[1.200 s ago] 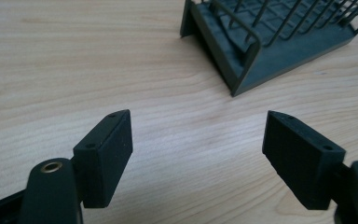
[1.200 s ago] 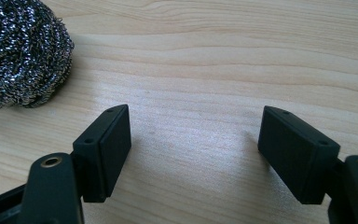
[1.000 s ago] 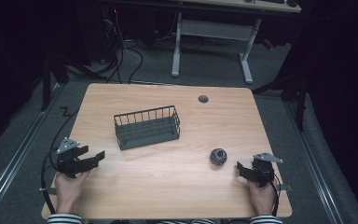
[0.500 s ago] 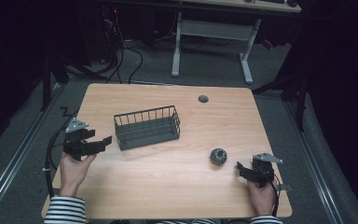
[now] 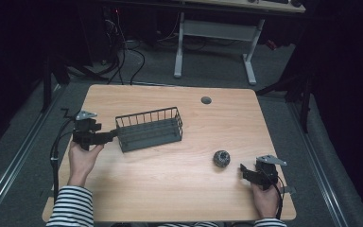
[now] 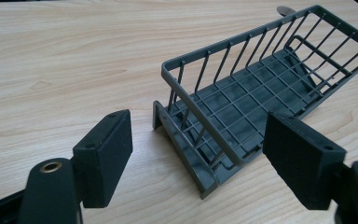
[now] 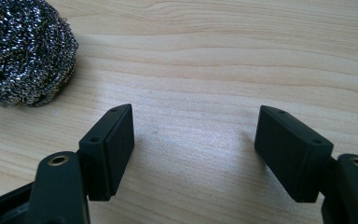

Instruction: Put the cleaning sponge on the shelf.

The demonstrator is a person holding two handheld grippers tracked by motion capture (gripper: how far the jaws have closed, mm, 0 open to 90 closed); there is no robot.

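Note:
A grey wire basket [image 5: 149, 128] stands left of the table's middle. My left gripper [image 5: 108, 136] hovers open at its left end, jaws pointing at it. In the left gripper view the basket's [image 6: 261, 93] near corner lies between and beyond the left gripper's [image 6: 196, 126] wide pads, untouched. A steel-wool scourer ball [image 5: 221, 158] rests right of centre. My right gripper [image 5: 244, 171] sits just right of it near the front edge, open. Its jaws have just been closing a little, with only bare wood between them. In the right gripper view the scourer [image 7: 23, 51] lies up-left of the right gripper [image 7: 193, 126].
The wooden table [image 5: 170, 198] has a round cable hole [image 5: 206, 100] near its far edge. Behind it stand a white desk frame [image 5: 212, 28] and floor cables [image 5: 123, 52]. A striped sleeve [image 5: 73, 208] reaches in at the front left.
My left gripper has travelled away from the front edge and to the right, up to the basket's left end. The right hand and the scourer have stayed put.

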